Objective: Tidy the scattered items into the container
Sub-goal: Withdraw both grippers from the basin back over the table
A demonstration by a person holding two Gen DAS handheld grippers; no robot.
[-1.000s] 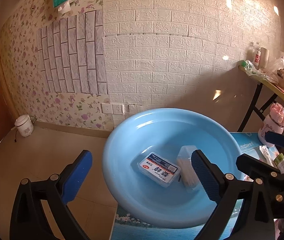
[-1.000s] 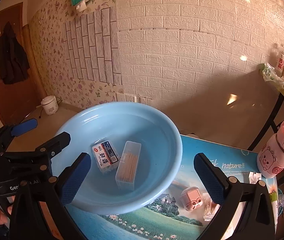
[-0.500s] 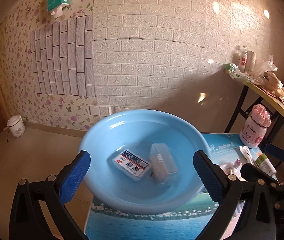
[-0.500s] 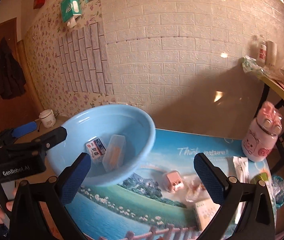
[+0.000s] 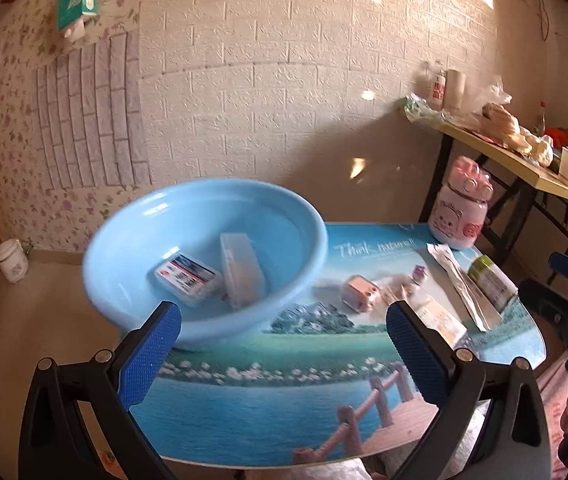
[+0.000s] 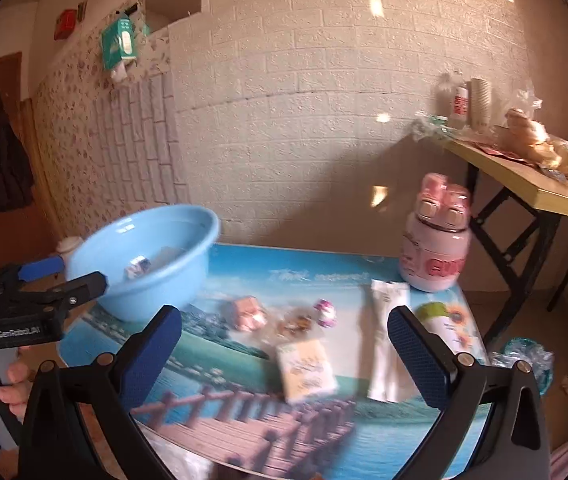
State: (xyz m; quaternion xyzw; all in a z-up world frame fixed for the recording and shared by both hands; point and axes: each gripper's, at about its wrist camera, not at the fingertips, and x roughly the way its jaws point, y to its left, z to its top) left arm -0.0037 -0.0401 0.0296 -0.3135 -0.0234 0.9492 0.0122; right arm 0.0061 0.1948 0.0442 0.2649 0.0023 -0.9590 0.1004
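Note:
A light blue basin [image 5: 132, 216] [image 6: 164, 276] stands on the left of a picture-topped table [image 5: 268, 412] [image 6: 244, 432]. It holds a labelled card box [image 5: 186, 278] and a clear toothpick box [image 5: 242, 270]. Scattered to its right are a pink cube [image 5: 359, 294] [image 6: 246, 312], a yellow packet [image 6: 305, 370], a white sachet [image 5: 459, 284] [image 6: 385, 344], a green-capped tube [image 5: 491, 282] [image 6: 443, 324] and small wrapped sweets [image 6: 323, 312]. My left gripper [image 5: 284, 356] is open and empty over the table's front. My right gripper [image 6: 284, 354] is open and empty above the loose items.
A pink cartoon bottle [image 5: 463, 210] [image 6: 435, 248] stands at the table's back right. A cluttered yellow side table [image 5: 523, 160] [image 6: 531, 184] stands to the right. A white brick wall is behind. A small white pot [image 5: 10, 260] sits on the floor at left.
Both grippers have drawn back and swung right, away from the basin. The loose items on the table's right have come into view. Both stay open and empty.

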